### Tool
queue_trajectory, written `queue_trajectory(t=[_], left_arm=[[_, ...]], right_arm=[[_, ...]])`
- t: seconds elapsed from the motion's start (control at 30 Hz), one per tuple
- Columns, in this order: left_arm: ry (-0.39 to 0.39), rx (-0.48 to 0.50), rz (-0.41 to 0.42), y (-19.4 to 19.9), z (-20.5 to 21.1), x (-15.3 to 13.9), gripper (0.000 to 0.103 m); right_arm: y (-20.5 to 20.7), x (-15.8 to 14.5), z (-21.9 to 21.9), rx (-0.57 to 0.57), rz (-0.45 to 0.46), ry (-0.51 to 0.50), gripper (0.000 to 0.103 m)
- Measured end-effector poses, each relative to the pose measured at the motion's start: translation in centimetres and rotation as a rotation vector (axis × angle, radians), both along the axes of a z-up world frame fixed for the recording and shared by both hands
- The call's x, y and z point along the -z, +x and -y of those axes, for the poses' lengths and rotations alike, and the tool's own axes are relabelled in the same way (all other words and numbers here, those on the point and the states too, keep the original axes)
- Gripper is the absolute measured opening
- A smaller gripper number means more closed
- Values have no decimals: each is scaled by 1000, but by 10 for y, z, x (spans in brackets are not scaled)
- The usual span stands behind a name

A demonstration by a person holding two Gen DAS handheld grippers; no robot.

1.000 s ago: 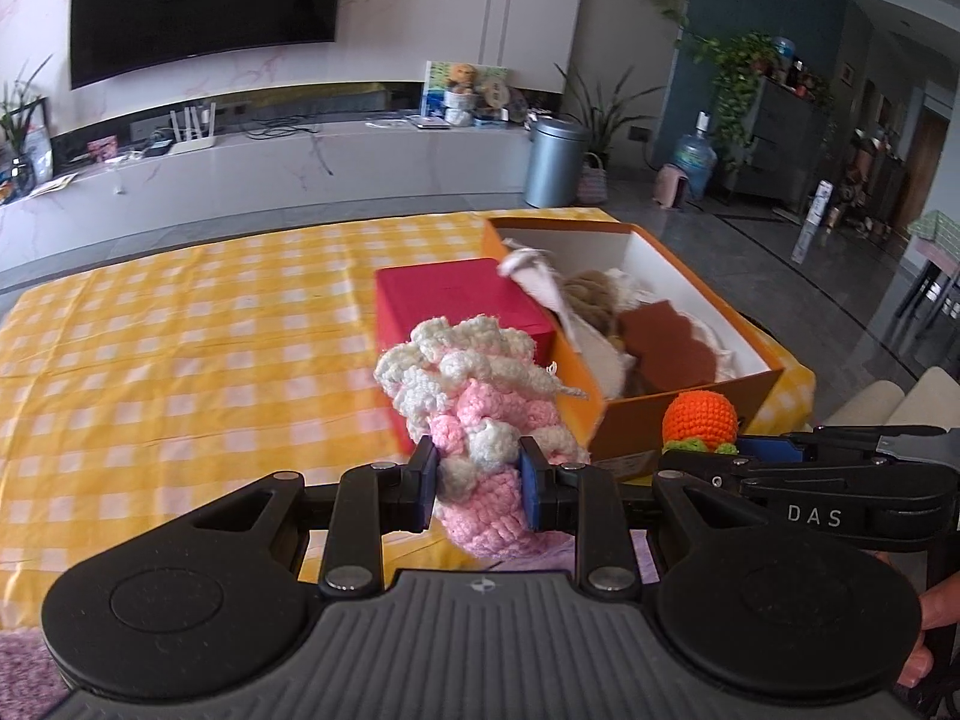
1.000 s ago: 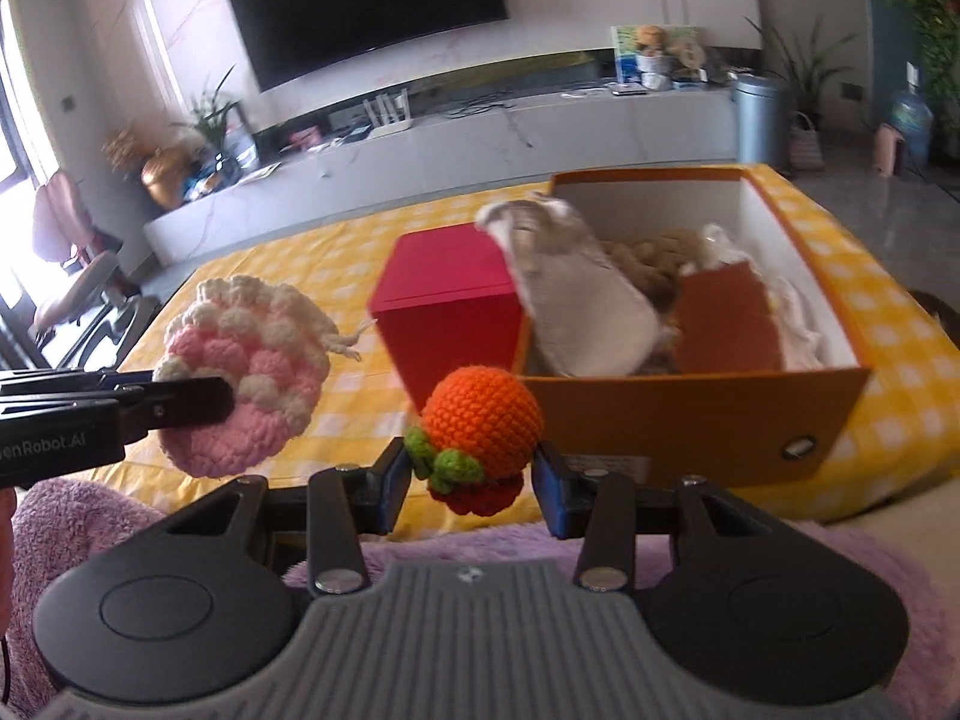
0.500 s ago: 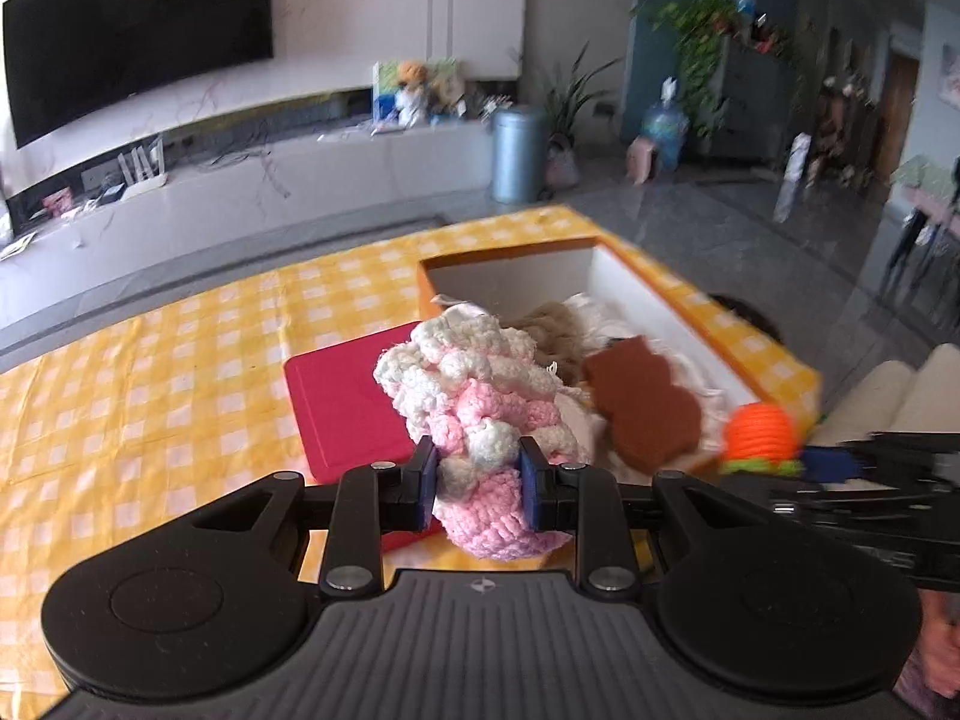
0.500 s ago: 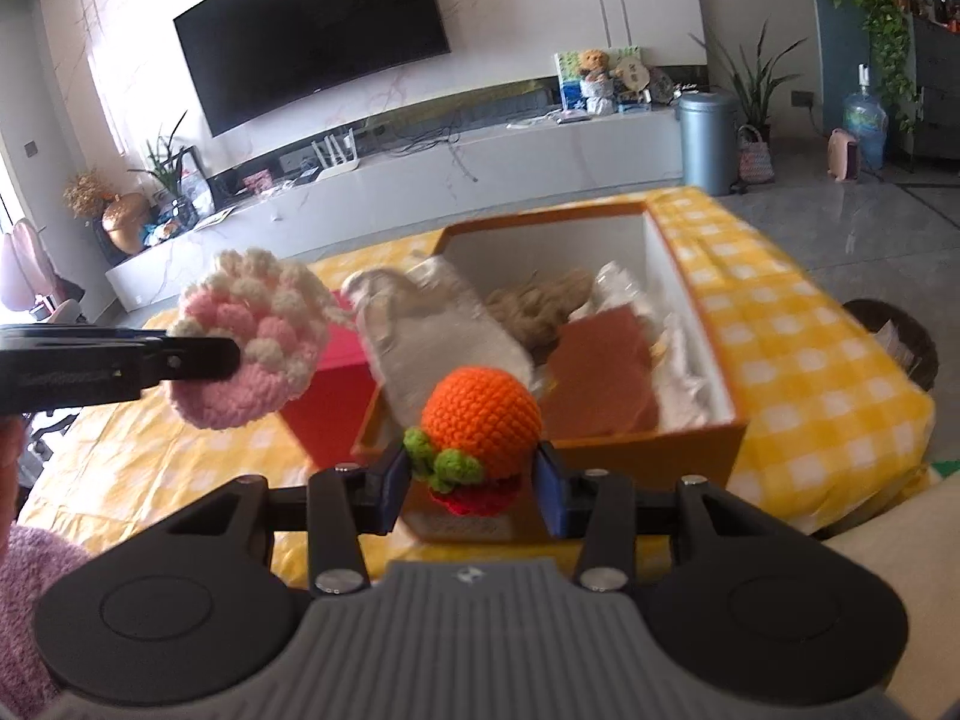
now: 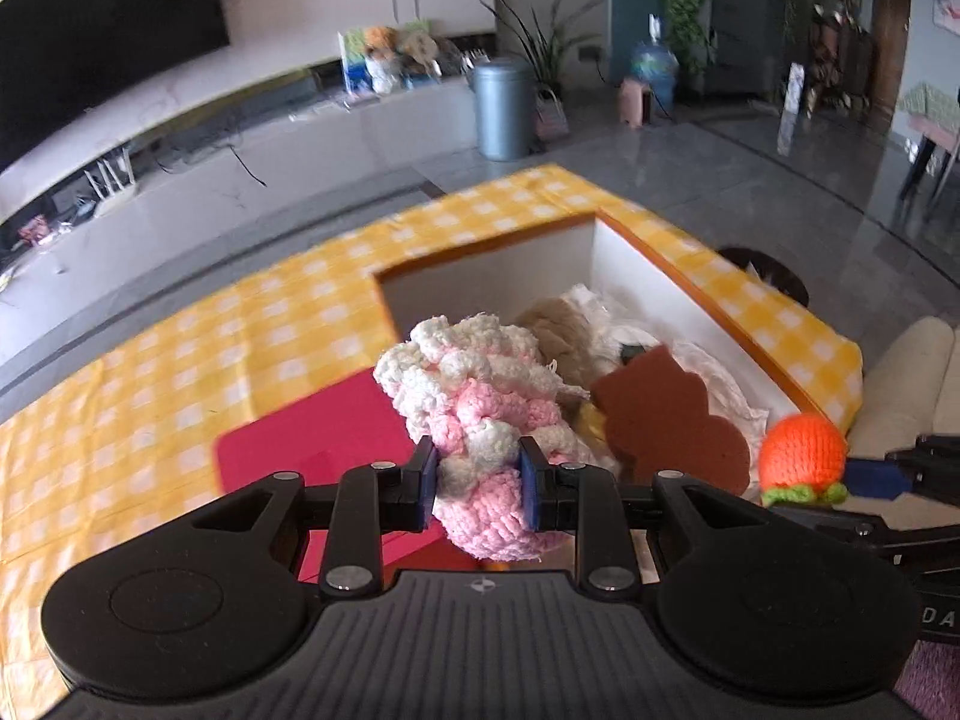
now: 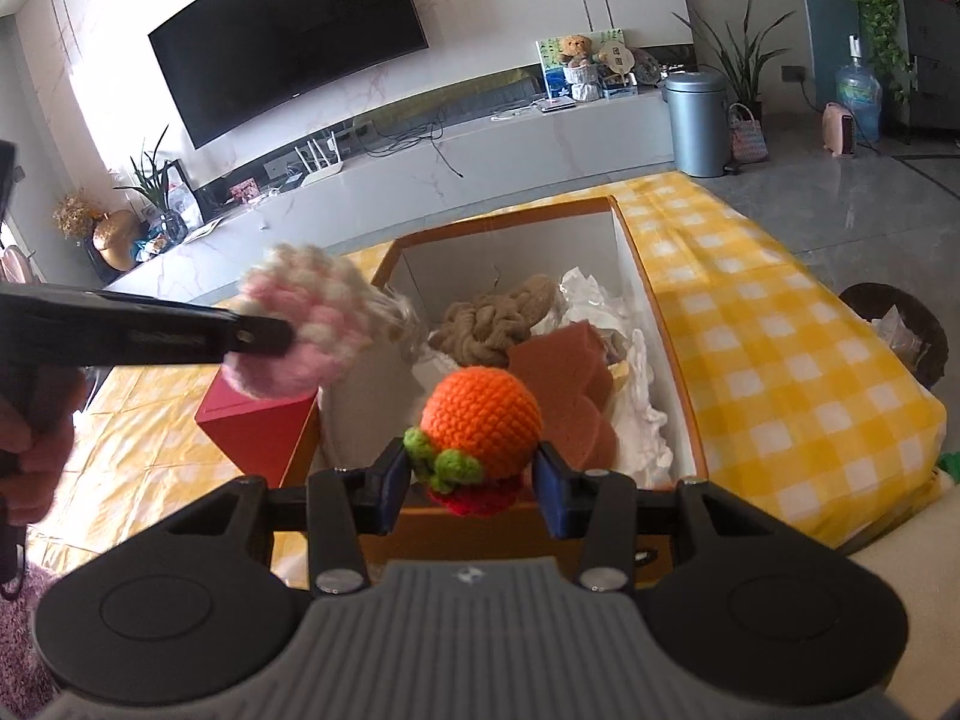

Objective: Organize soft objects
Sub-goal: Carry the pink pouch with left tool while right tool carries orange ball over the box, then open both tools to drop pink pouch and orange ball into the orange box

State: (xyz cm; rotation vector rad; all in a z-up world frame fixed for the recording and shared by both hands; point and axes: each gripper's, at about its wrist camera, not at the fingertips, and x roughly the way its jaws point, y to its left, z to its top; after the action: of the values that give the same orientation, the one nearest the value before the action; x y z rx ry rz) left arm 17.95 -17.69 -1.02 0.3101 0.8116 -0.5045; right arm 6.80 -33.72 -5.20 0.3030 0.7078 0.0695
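Note:
My left gripper (image 5: 478, 480) is shut on a pink and white crochet pouch (image 5: 480, 408), held in the air over the near left edge of the open orange box (image 5: 678, 264). The right wrist view shows the pouch (image 6: 306, 324) from the side, beside the left gripper's fingers (image 6: 240, 333). My right gripper (image 6: 474, 483) is shut on an orange crochet fruit (image 6: 480, 420) with green leaves and a red base, held above the box's (image 6: 666, 324) near wall. This fruit (image 5: 801, 456) appears at the right in the left wrist view.
The box holds a brown sponge (image 6: 570, 372), a tan knotted rope piece (image 6: 492, 324) and white paper (image 6: 600, 306). A red box (image 5: 324, 450) stands against its left side on the yellow checked tablecloth (image 6: 780, 348). A dark bin (image 6: 900, 324) sits on the floor at right.
Both grippers have carried their crochet items forward and rightward from in front of the table to over the orange box. The box now fills more of each view. Both grips are unchanged.

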Motion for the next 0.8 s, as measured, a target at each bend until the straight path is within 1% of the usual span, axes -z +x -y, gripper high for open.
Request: queue_trajectory(t=[0.13,0.23,0.43,0.6,0.67,0.7,0.77,0.8], left_arm=[[43,44,-58,5,21,19,31],[84,72,-122,9,33,33,31],[196,129,-169,11,49,53,30],[261,154,-235,18,54,67,30],[274,172,-228,18,56,70,31],[279,176,-224,18,57,71,31],[282,183,-218,15,58,70,37],[279,189,-219,14,57,68,42]], right_arm=[[15,-3,8,-27,-11,-2,44],[29,-3,13,-61,-45,-15,44],[48,9,24,-110,-128,58,44],[59,16,24,-124,-178,59,44],[62,19,25,-128,-192,72,44],[63,20,25,-128,-197,76,44],[64,21,26,-126,-204,77,44],[64,22,27,-125,-208,78,44]])
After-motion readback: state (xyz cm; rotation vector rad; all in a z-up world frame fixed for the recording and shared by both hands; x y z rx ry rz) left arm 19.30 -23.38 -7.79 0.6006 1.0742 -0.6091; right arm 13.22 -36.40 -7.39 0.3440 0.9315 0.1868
